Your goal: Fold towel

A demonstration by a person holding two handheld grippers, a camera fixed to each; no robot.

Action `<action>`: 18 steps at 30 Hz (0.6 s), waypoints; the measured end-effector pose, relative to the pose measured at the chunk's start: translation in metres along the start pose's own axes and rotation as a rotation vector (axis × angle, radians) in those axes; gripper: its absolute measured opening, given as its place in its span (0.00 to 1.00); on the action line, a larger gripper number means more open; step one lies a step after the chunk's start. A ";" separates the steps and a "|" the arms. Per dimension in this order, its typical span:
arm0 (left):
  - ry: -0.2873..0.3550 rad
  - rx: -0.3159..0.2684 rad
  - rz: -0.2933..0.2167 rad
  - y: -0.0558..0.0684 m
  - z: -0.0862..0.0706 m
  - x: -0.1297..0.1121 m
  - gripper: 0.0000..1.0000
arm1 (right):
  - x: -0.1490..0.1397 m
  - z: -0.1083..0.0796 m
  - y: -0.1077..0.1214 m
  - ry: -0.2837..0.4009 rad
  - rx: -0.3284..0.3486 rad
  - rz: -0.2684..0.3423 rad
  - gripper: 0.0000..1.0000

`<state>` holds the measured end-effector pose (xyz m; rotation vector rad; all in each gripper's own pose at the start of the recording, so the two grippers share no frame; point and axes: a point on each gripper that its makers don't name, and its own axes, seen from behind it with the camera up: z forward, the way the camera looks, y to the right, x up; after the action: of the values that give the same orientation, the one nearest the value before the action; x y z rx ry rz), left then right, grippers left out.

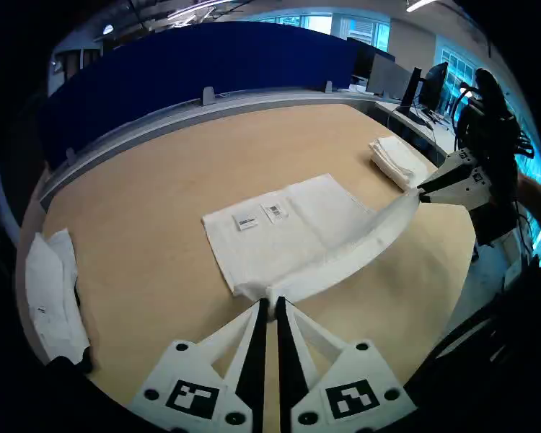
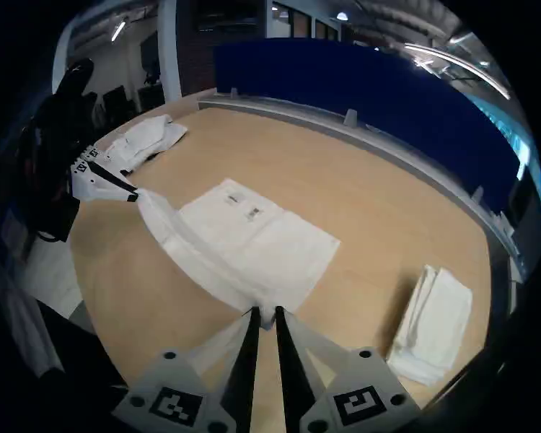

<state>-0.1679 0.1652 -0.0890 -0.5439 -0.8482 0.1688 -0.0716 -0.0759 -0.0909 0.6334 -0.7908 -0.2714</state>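
Note:
A white towel (image 1: 292, 224) with two small tags lies spread on the wooden table (image 1: 198, 166); its near edge is lifted off the surface. My left gripper (image 1: 269, 304) is shut on one near corner of the towel. My right gripper (image 2: 265, 316) is shut on the other near corner of the towel (image 2: 249, 245). The lifted edge stretches as a band between the two. In the left gripper view the right gripper (image 1: 423, 192) shows at the far right; in the right gripper view the left gripper (image 2: 130, 193) shows at the far left.
A stack of folded white towels (image 1: 397, 160) sits near the table's far right, also seen as the folded towels (image 2: 433, 325). A loose white cloth pile (image 1: 50, 296) lies at the left edge, also seen as the cloth pile (image 2: 144, 141). A blue partition (image 1: 198, 65) backs the table. Monitors (image 1: 433, 86) stand beyond.

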 end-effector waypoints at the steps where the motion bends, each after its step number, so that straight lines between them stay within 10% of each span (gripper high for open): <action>1: 0.000 0.000 -0.004 -0.002 0.003 0.002 0.09 | 0.002 0.002 0.002 0.000 -0.002 -0.001 0.16; 18: -0.016 0.015 0.001 -0.036 0.054 0.030 0.09 | 0.029 0.047 0.044 -0.002 -0.016 0.025 0.16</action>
<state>-0.1914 0.1658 -0.0211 -0.5294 -0.8614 0.1802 -0.0864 -0.0747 -0.0217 0.6074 -0.7976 -0.2557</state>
